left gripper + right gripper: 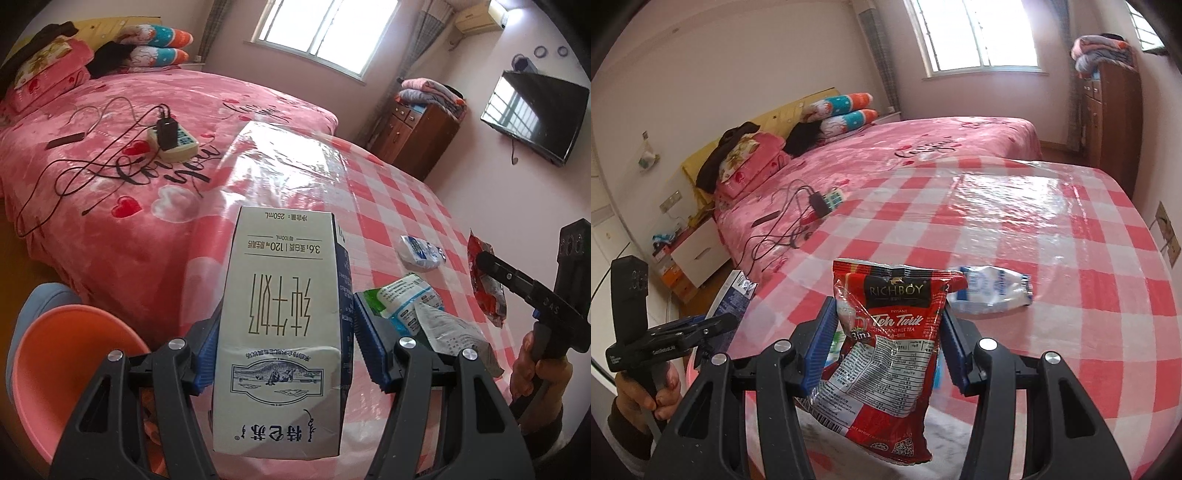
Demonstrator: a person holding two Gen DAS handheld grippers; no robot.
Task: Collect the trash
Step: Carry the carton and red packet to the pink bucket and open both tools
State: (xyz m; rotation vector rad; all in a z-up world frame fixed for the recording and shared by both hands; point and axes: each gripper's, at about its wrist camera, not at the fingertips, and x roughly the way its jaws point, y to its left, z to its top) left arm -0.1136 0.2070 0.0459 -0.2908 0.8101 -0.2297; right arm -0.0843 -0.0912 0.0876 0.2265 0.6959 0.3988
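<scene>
A: Left wrist view, item one?
B: A milk carton [284, 325] was held clamped in the left gripper [282, 347], beside the orange bin [74, 369].
A: Right wrist view?
B: A red tea sachet [890, 354] was held pinched in the right gripper [886, 343] above the checked tablecloth [1071, 295]; a crumpled white wrapper [993, 290] was logged lying just behind.

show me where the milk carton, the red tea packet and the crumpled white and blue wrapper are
milk carton [280, 314]: left wrist view, front panel.
red tea packet [894, 332]: right wrist view, printed front.
white and blue wrapper [993, 290]: right wrist view, crumpled middle.
</scene>
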